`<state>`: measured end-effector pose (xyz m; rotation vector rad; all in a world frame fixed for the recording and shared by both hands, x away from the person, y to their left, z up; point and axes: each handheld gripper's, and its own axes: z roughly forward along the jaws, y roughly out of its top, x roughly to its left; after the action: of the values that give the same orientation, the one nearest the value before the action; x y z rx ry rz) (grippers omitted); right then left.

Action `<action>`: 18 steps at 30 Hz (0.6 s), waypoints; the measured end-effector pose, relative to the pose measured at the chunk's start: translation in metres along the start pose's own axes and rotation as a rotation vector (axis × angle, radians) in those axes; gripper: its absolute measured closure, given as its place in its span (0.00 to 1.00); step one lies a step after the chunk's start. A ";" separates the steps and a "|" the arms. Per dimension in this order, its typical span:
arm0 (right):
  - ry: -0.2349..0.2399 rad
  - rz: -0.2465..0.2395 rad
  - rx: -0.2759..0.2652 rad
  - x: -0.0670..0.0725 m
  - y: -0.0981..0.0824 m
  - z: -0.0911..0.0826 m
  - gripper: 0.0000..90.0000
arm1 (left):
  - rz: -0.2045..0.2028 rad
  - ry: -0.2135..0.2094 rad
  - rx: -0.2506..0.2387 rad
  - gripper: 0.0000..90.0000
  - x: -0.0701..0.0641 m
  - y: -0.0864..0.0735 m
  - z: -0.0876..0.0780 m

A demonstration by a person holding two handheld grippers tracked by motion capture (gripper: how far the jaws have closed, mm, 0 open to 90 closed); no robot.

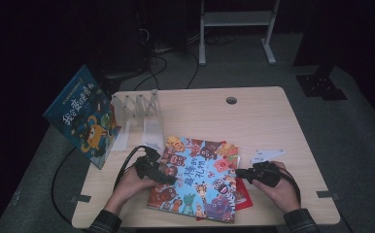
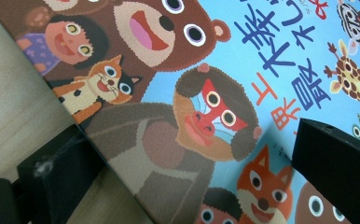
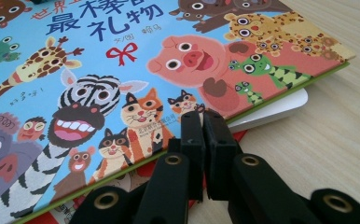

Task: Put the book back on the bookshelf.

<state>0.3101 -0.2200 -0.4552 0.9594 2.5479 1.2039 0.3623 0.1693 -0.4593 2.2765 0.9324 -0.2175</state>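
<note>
A picture book [image 1: 195, 177] with a blue cover full of cartoon animals [image 2: 206, 107] lies flat on the table near the front edge. It rests on a red book [image 1: 244, 198] and a white one [image 3: 280, 109]. My left gripper [image 1: 168, 178] is at the picture book's left edge with its jaws wide open [image 2: 190, 135]. One jaw sits low beside and partly under that edge, the other above the cover, and neither pad presses on it. My right gripper [image 1: 239, 172] is shut with nothing between its jaws, its tips [image 3: 204, 114] at the book's right edge.
A clear book rack [image 1: 137, 107] stands at the table's back left, with a blue picture book [image 1: 83, 119] leaning beside it. The wooden table [image 1: 268, 121] has a cable hole [image 1: 231, 100] at the back. A metal stand [image 1: 236, 19] is on the floor beyond.
</note>
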 end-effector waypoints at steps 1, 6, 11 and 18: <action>0.004 -0.001 0.004 0.000 0.000 0.000 0.98 | 0.001 -0.001 0.000 0.01 0.000 0.000 0.000; 0.003 -0.013 0.008 0.001 0.000 0.001 0.99 | 0.005 0.000 0.014 0.00 -0.001 0.002 0.002; 0.008 -0.016 0.024 0.001 0.002 0.000 0.99 | 0.005 -0.006 0.046 0.00 0.000 0.008 0.003; 0.025 -0.018 0.034 0.001 0.001 -0.001 0.99 | -0.003 -0.015 0.044 0.00 0.002 0.010 0.003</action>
<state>0.3092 -0.2193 -0.4534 0.9322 2.5983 1.1791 0.3710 0.1626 -0.4571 2.3111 0.9314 -0.2590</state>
